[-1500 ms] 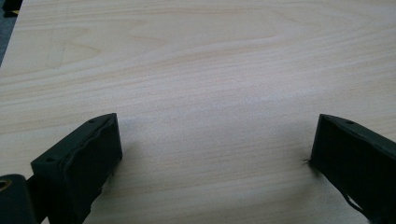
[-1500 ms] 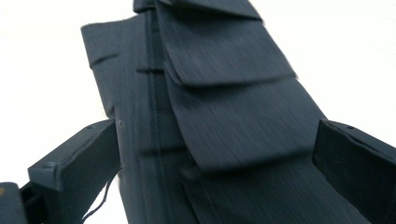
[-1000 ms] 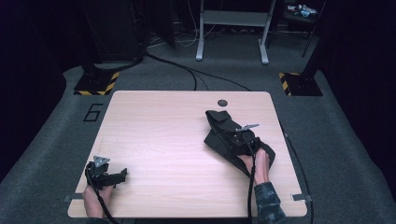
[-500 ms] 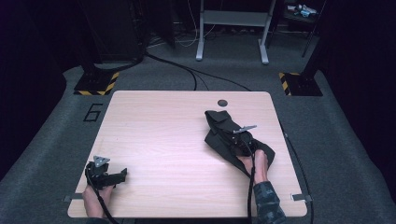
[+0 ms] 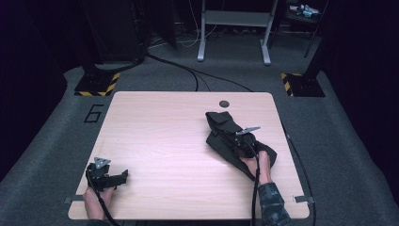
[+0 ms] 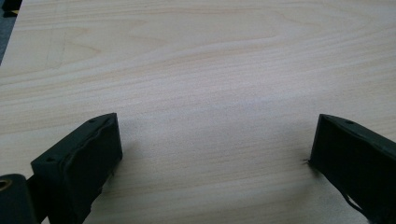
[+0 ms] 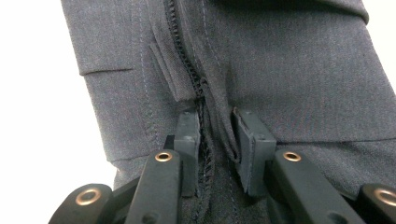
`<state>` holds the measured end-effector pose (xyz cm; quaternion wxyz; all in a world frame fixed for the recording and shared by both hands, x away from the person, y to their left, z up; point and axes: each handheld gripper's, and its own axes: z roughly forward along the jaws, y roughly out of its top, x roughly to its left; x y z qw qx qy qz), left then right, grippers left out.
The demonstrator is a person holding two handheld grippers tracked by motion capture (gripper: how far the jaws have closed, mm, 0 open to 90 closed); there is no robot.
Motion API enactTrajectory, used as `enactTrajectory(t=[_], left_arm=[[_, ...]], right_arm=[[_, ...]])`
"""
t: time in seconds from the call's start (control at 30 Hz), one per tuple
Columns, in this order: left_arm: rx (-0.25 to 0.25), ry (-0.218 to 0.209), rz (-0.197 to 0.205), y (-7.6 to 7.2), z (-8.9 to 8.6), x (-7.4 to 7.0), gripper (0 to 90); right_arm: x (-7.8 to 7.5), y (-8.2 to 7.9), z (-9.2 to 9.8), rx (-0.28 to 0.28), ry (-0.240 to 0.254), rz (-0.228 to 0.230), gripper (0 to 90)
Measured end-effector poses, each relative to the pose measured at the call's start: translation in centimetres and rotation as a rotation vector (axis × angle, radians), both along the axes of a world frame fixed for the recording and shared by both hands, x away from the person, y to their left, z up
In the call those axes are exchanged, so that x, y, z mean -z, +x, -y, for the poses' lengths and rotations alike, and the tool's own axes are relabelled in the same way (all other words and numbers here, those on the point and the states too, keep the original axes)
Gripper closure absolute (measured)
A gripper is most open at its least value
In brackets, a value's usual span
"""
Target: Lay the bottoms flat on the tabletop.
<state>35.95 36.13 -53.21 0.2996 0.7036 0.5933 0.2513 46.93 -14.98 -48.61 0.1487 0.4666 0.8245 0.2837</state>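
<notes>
High view first: a dark grey garment, trousers by the look of the zip, lies crumpled on the right half of the wooden table, running from near a small round hole in the tabletop down towards the person's right hand. The right gripper sits on top of the cloth, about midway along it, with its cable trailing back past the patterned sleeve.

From the right gripper view, the jaws have just been closing and now stand narrow, one pad on each side of a raised fold of the cloth beside the zip. The fold with the zip's lower end is pinched between the pads, which press on the fabric.

Over at the near left corner of the table, the left gripper lies low on the bare wood, well apart from the garment, with the left hand behind it. In the left gripper view its jaws stand wide, with plain tabletop between them.
</notes>
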Motion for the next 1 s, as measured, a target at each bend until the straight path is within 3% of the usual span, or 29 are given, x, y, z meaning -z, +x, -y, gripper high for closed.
enactTrajectory(t=[0.17, 0.4, 0.57, 0.7, 1.0], left_arm=[[0.0, 0.001, 0.001, 0.0, 0.0, 0.0, 1.8], [0.001, 0.002, 0.003, 0.0, 0.0, 0.0, 1.8], [0.0, 0.001, 0.002, 0.0, 0.0, 0.0, 1.8], [0.001, 0.002, 0.004, 0.0, 0.0, 0.0, 1.8], [0.001, 0.003, 0.004, 0.0, 0.0, 0.0, 1.8]], right_arm=[[0.1, -0.3, -0.4, 0.006, -0.008, 0.02, 74.9], [0.0, -0.5, -1.6, -0.036, -0.02, 0.028, 79.1], [0.0, -0.8, -2.8, -0.109, -0.006, 0.014, 79.3], [-0.1, -0.8, -3.7, -0.163, -0.024, 0.016, 79.2], [-0.2, -1.1, -4.3, -0.228, -0.018, 0.012, 79.1]])
